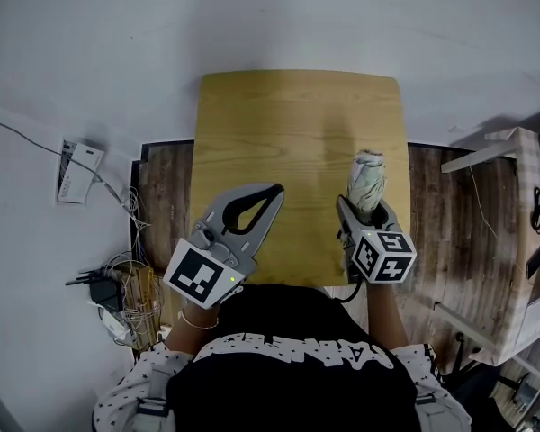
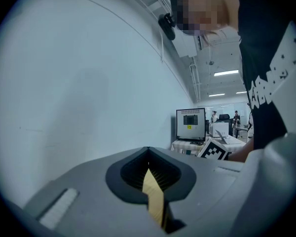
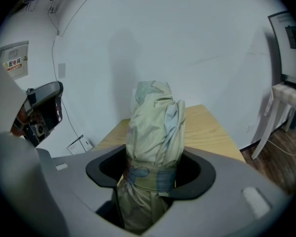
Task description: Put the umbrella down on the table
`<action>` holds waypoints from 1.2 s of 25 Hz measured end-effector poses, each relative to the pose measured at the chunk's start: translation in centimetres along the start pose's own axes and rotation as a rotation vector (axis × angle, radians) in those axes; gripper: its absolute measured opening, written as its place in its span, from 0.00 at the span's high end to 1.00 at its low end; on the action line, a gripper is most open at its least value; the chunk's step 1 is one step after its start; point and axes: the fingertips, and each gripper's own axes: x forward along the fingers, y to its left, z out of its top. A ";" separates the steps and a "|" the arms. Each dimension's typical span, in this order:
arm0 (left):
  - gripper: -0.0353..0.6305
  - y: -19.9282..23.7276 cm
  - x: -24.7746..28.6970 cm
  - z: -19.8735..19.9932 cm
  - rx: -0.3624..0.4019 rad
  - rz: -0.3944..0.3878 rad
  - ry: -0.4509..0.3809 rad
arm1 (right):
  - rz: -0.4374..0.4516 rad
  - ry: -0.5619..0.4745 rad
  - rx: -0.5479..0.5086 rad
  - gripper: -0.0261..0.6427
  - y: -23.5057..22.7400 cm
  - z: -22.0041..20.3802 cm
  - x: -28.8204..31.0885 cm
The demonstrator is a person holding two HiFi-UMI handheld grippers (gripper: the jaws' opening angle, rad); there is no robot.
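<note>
Grey and idle, my left gripper (image 1: 272,193) hangs over the near left part of the tabletop (image 1: 288,124). Its jaws are closed tip to tip, with nothing between them but a sliver of yellow wood seen through their hollow. The middle of the wood looks bare all the way to the far edge. Over the near right part, my right gripper (image 1: 364,216) is clamped round the folded umbrella (image 1: 369,178), a pale green and cream bundle. The jaws grip it just about at its strap, and its bunched end stands up and away from me. Its lower end is hidden under the gripper, so I cannot tell whether it touches the wood; I judge it is held clear. I take this as the carrying step, with the set-down not yet made. The next move, I think, calls for tipping the umbrella over toward the far side and lowering it until it lies along the wood, well in from the right edge. Only then would I part the jaws, slowly, since the rounded bundle may roll.
</note>
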 end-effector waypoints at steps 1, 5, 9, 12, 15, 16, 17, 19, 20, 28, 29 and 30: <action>0.95 0.1 0.0 -0.1 -0.002 0.001 0.001 | 0.000 0.003 -0.005 0.53 0.0 -0.1 0.2; 0.95 0.6 -0.2 -0.2 -0.006 0.009 0.002 | -0.006 0.019 -0.010 0.53 0.0 -0.3 0.8; 0.95 1.2 -0.3 -0.3 -0.023 0.016 -0.002 | -0.017 0.034 -0.006 0.53 -0.1 -0.8 1.5; 0.95 1.6 -0.4 -0.5 -0.019 0.020 0.007 | -0.023 0.045 -0.008 0.53 -0.1 -1.0 1.9; 0.95 1.8 -0.3 -0.7 -0.018 0.018 0.013 | -0.032 0.059 -0.008 0.53 -0.2 -1.2 2.4; 0.96 2.0 -0.2 -0.8 -0.020 0.017 0.015 | -0.034 0.062 -0.008 0.53 -0.2 -1.3 2.6; 0.95 2.1 -0.1 -0.8 -0.022 0.016 0.016 | -0.035 0.065 -0.007 0.53 -0.3 -1.3 2.7; 0.96 2.3 0.0 -0.8 -0.024 0.014 0.016 | -0.036 0.073 -0.005 0.53 -0.4 -1.4 3.0; 0.96 2.4 0.1 -0.8 -0.023 0.013 0.016 | -0.038 0.078 -0.004 0.53 -0.4 -1.5 3.1; 0.95 3.3 0.0 -1.4 -0.038 0.022 0.028 | -0.061 0.116 -0.004 0.53 -1.0 -2.1 4.3; 0.96 3.4 0.0 -1.5 -0.040 0.024 0.028 | -0.063 0.121 -0.004 0.52 -1.0 -2.2 4.5; 0.96 3.6 0.0 -1.5 -0.042 0.027 0.027 | -0.064 0.126 -0.003 0.52 -1.1 -2.2 4.7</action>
